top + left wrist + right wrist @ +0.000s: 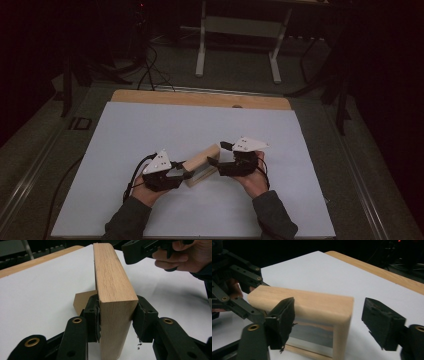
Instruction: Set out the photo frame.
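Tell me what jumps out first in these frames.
A pale wooden frame with a dark glass pane stands on edge near the front of the white tabletop, between two hand-held grippers. The left gripper clamps one end of it, pads pressed on both faces. The right gripper has its jaws spread around the other end, with a visible gap beside the corner.

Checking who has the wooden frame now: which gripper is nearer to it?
Left. The left gripper clamps one end of the wooden frame; the right gripper straddles the other end, jaws open, pads off it.
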{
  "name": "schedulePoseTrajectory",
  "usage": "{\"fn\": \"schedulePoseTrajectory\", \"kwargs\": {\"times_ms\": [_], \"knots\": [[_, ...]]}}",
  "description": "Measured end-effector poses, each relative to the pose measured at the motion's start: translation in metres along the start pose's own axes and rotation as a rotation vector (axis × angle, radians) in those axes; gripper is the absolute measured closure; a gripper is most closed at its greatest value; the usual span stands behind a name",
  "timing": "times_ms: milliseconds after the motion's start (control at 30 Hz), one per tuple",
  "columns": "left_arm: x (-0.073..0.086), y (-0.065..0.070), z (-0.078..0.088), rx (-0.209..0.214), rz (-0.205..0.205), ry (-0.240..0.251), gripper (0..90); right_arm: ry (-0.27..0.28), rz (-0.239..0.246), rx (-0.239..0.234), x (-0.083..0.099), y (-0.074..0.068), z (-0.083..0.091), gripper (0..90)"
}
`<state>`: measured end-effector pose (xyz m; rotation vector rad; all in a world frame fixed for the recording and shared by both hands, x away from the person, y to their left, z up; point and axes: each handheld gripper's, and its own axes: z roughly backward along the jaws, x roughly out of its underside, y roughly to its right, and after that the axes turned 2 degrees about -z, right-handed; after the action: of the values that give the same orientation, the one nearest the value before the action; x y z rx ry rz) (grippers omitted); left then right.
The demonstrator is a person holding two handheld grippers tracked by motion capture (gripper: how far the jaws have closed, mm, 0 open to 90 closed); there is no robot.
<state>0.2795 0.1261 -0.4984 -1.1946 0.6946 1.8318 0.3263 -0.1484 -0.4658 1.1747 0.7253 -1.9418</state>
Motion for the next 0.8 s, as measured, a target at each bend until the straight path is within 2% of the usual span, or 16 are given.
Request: {"fn": "schedulePoseTrajectory", "kwargs": {"times_ms": [167, 200, 333, 533, 600, 700, 800], "knots": [[-0.0002, 0.0012, -0.0017, -0.013, 0.000, 0.003, 60.8, -0.022, 0.011, -0.020, -0.0022, 0.0008, -0.0064, 21.4], [-0.0003, 0.0011, -0.0011, -0.028, 0.013, 0.001, 60.4, -0.024, 0.013, -0.023, -0.0025, 0.0007, -0.0069, 21.7], [-0.0005, 0.0002, 0.0008, -0.069, 0.024, -0.008, 54.4, -0.036, 0.030, -0.029, -0.0026, -0.0002, -0.0065, 24.0], [-0.0015, 0.0021, 0.0030, -0.110, 0.013, -0.018, 53.1, -0.030, 0.033, -0.030, -0.0007, -0.0008, -0.0008, 26.8], [-0.0014, 0.0023, 0.0034, -0.095, 0.009, -0.020, 57.5, -0.030, 0.034, -0.031, 0.0003, -0.0006, 0.0009, 27.6], [-0.0014, 0.0021, 0.0033, -0.081, 0.013, -0.019, 58.7, -0.027, 0.028, -0.038, 0.0012, 0.0015, 0.0018, 29.0], [-0.0012, 0.0015, 0.0035, -0.059, 0.019, -0.015, 59.8, -0.037, 0.027, -0.045, 0.0018, 0.0034, -0.0010, 25.0]]}}
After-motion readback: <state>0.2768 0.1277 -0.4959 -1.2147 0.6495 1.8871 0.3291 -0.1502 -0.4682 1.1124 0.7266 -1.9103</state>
